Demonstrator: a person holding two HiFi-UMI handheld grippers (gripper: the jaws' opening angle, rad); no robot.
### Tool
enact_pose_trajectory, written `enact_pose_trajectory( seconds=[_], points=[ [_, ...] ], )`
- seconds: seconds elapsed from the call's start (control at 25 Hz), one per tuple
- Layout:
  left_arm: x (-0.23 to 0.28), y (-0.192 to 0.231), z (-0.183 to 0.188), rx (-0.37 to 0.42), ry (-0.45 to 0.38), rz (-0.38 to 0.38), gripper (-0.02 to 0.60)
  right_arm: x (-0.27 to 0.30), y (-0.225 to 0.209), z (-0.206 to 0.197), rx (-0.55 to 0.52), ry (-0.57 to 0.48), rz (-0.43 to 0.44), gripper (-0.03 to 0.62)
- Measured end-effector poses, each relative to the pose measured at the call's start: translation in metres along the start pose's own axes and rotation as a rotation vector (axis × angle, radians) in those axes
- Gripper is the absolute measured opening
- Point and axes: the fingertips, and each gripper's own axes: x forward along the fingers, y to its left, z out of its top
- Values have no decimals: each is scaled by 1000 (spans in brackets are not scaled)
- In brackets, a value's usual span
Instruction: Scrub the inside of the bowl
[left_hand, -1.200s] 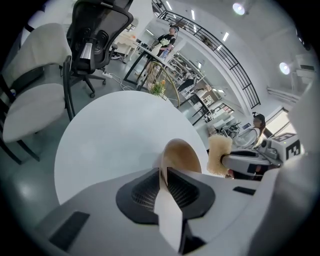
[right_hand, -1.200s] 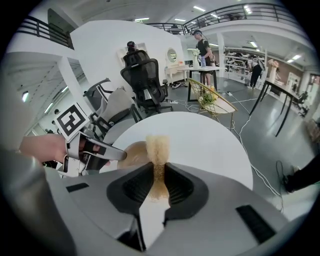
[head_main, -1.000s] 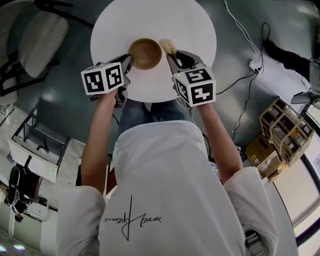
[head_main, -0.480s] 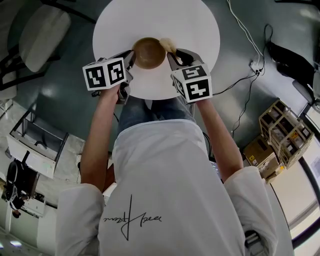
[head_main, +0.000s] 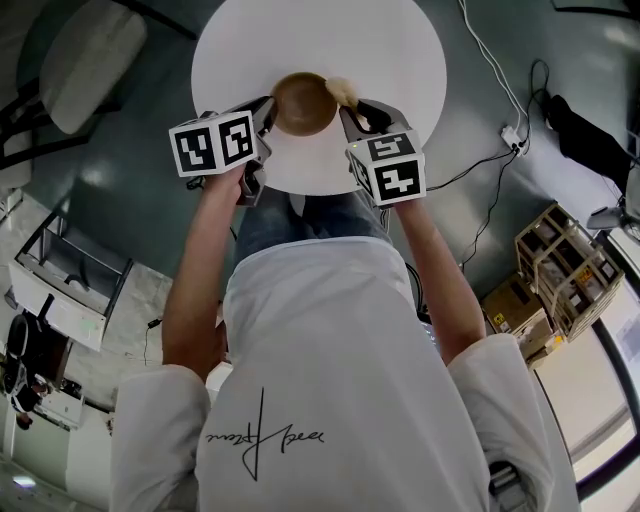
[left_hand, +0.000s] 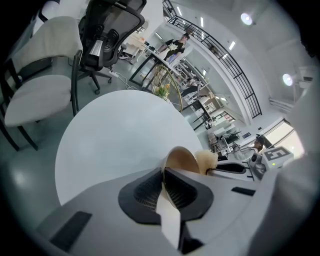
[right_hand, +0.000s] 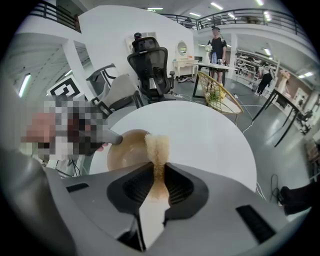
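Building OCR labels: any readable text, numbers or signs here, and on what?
No legible text anywhere.
White shirt: cursive print, unreadable.
Left hand-held gripper and right hand-held gripper: square marker patterns, no characters.
Cardboard box: label too small to read.

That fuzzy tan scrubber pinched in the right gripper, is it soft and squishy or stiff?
Probably soft: the scrubber looks squeezed narrow between the right gripper's jaws and flares wider beyond them. Likely light, since that one pinch holds it sticking straight out. Its fibrous surface should grip rather than slip.
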Motion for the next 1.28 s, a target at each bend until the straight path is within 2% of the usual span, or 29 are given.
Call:
enact_pose_trajectory(
  seconds=[0.32,1.28],
  points=[
    [-1,3,1,17,1,24,20,1,6,-1,-7,5,-4,81],
    [-4,2,-3,2,-12,12,20,-6,15,-21,46,10,-7,83]
  ],
)
